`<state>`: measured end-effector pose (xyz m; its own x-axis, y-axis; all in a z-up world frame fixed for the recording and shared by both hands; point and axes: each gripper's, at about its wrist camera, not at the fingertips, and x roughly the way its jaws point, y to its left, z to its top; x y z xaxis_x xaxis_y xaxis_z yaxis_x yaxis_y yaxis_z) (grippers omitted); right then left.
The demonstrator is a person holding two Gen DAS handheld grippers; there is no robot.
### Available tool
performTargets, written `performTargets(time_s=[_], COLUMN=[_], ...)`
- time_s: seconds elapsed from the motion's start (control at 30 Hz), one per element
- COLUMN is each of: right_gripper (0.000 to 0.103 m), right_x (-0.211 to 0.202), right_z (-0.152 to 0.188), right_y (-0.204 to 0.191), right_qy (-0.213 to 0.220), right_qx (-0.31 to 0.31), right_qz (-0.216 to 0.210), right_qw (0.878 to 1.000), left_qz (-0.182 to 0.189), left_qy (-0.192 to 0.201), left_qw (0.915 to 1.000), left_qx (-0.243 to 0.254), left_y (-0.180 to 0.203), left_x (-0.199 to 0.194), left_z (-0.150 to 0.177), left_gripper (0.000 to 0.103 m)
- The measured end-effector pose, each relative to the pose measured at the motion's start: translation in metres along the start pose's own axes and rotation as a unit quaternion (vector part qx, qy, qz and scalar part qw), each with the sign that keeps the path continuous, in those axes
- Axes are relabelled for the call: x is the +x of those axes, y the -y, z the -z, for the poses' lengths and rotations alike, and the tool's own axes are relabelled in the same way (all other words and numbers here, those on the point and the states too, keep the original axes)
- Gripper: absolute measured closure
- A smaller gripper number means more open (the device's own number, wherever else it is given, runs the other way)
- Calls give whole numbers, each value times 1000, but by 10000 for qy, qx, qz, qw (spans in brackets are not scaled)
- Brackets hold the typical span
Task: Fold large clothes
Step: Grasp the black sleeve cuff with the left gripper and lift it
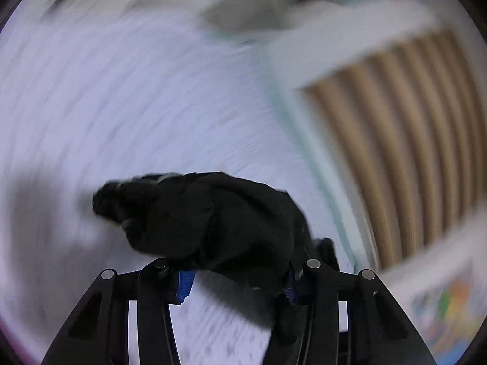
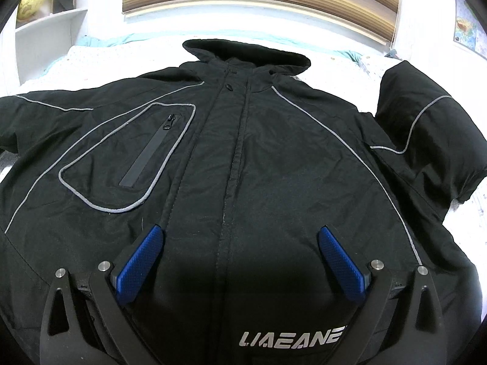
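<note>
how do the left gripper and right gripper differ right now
The left gripper has black jacket fabric bunched between its fingers; the right gripper holds nothing. The left's jaws sit closer together around the cloth, while the right's are spread wide, blue pads fully bare. The left's view is motion-blurred over the white bed; the right's is sharp, poised over the jacket's front. Both have black fingers with blue pads.

The black jacket (image 2: 243, 158) covers most of the white bed (image 2: 350, 57). Bare bedding shows beyond its hood; beside it, the raised folded sleeve (image 2: 426, 127) blocks passage.
</note>
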<state>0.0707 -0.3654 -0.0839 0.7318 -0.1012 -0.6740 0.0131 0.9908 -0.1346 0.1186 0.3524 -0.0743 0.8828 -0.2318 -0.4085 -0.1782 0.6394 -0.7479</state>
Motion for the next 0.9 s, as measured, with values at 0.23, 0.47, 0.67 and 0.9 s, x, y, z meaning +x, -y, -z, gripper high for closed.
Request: performTargets(time_s=[0.23,0.47,0.67,0.9], right_gripper=[0,0,0,0], right_x=[1,3,3,3], right_z=[-1,-2,-1,-1], right_y=[2,3,4,3], right_qy=[35,38,50,24], right_qx=[85,120,123,123], right_qz=[-52,-105,-112,-113], right_qw=[9999,9999,9998,9999], left_qz=[313,471,916,-211], left_qy=[-525,-1420,-1058,-808], left_qw=[9935,9867,9779,9805], left_qx=[963,-632,-1553,-1777], left_y=[0,-112,-122,-117], left_x=[51,48,17,52], left_z=[-47,8,19,11], left_gripper=[24,25,24,26])
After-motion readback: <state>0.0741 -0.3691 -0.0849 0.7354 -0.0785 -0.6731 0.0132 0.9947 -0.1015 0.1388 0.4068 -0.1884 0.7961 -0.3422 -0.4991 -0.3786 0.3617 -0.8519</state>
